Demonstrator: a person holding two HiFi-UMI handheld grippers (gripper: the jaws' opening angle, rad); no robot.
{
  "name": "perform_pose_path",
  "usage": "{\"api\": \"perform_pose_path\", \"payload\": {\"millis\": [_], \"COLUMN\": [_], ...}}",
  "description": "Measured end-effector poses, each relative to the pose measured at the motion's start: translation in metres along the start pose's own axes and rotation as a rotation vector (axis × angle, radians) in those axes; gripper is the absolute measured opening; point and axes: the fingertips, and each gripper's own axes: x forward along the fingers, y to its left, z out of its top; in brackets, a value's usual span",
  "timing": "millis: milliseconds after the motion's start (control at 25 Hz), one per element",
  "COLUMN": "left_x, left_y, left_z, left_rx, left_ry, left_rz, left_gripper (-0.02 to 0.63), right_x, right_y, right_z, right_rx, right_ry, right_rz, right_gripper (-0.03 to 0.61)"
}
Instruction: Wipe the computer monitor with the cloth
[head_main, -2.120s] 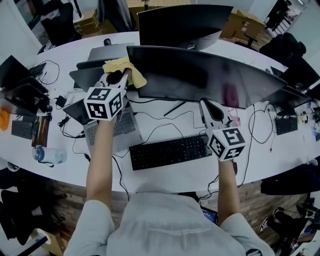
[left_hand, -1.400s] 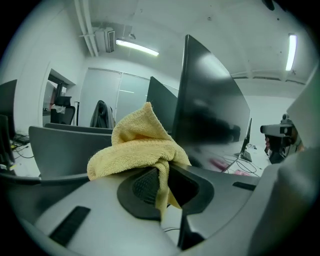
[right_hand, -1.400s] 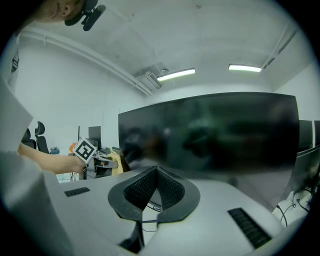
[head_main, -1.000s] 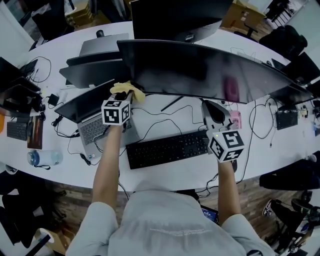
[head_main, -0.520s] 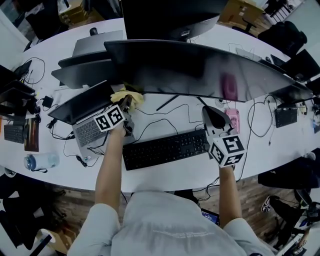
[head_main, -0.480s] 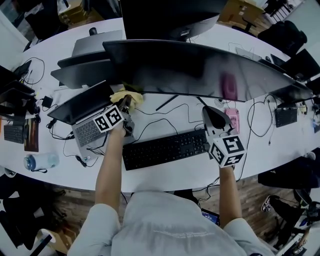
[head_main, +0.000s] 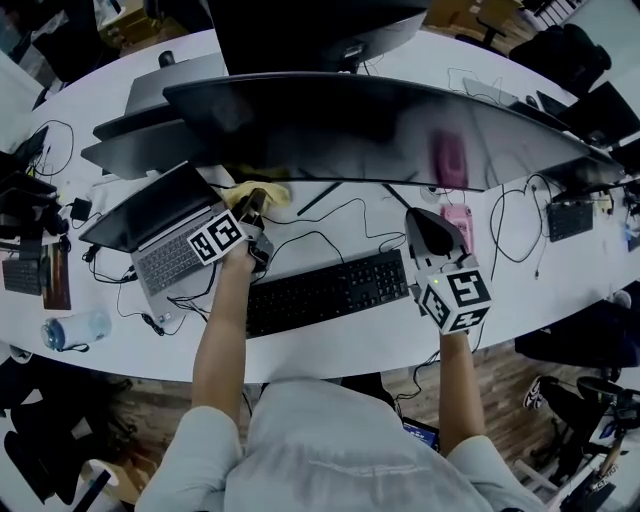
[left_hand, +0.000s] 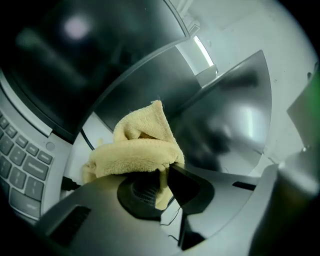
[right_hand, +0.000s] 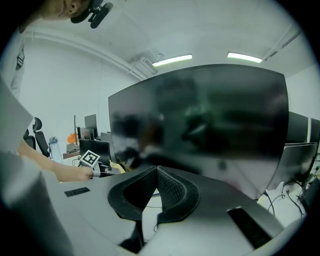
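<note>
You had the left gripper (head_main: 252, 206) clamped on the yellow cloth (left_hand: 136, 149), left of centre by the monitor's (head_main: 380, 125) lower edge, probably poised for wiping. Your right gripper (head_main: 428, 230), jaws together and empty, hung right of centre, seemingly just clear of the work.

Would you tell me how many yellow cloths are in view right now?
1. The yellow cloth is clamped in the left gripper, near the curved monitor's lower left edge; others could be hidden behind the screens.
</note>
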Motion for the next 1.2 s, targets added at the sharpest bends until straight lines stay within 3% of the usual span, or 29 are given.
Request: {"api": "perform_pose_path", "payload": {"millis": [480,1200], "left_x": [0.036,0.111], "left_y": [-0.045,-0.137], "left_z": [-0.044,-0.140], "left_rx": [0.049,0.114], "left_ry": [0.111,0.231], "left_rz": [-0.031,-0.066], "left_gripper": [0.051,0.051], "right_x": [-0.019,-0.073], "right_y": [-0.042,-0.149], "right_z": [-0.019,-0.052], "right_rx": [0.050,0.085], "right_ry": [0.023,0.036], "right_rz": [-0.028,-0.081], "right_gripper": [0.028,0.028]}}
